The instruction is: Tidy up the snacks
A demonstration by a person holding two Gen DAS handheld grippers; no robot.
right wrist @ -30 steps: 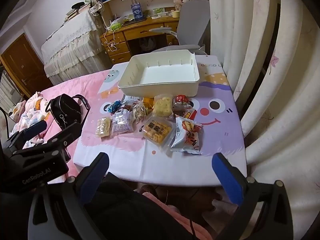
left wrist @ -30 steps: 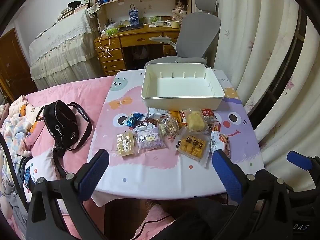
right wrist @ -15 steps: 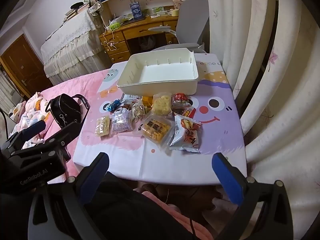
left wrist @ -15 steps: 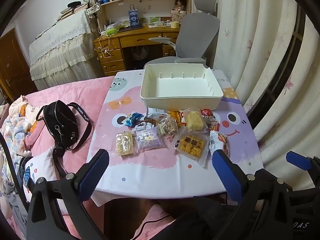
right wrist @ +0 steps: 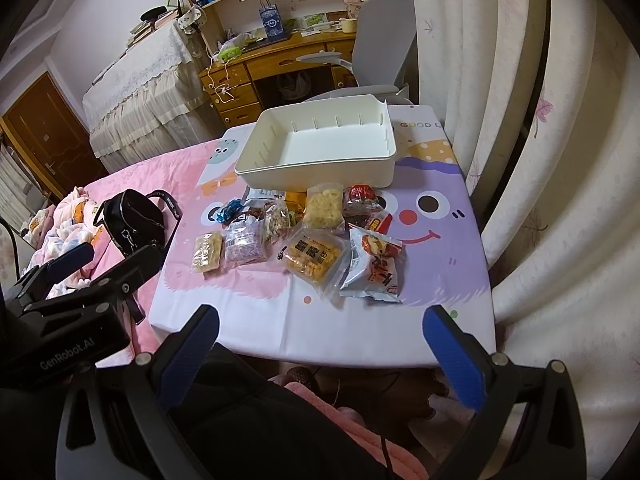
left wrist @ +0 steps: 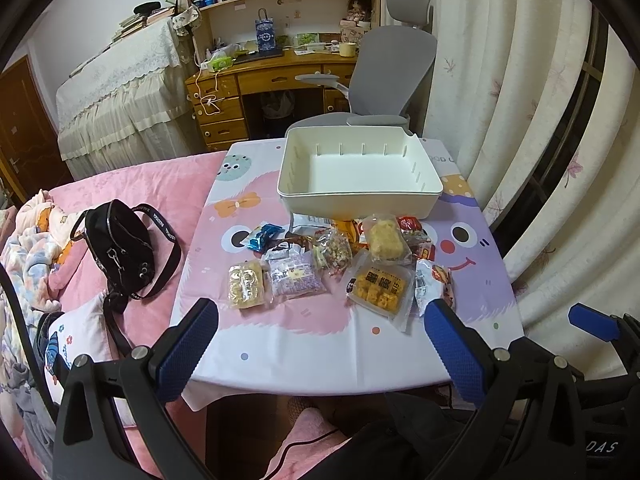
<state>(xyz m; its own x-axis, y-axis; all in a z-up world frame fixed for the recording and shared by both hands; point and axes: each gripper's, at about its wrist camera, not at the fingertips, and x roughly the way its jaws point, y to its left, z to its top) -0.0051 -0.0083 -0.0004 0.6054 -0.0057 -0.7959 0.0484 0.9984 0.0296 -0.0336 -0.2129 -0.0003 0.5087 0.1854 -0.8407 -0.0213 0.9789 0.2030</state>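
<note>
Lying mid-frame on cartoon-print counter (left wrist: 320, 344): crinkly plastic snack packets (left wrist: 340, 264), labels unreadable, below smooth cream rectangular bin (left wrist: 360, 196). Left hand-held gripper (left wrist: 320, 344) and right hand-held gripper (right wrist: 320, 344) spread wide, empty.

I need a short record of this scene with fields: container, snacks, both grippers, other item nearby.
container: white bin, empty, at far side of table
snacks: packets loose on the table, in front of bin, none inside
left gripper: open, holds nothing
right gripper: open, holds nothing
other: black bag on pink bed, left of table
</note>
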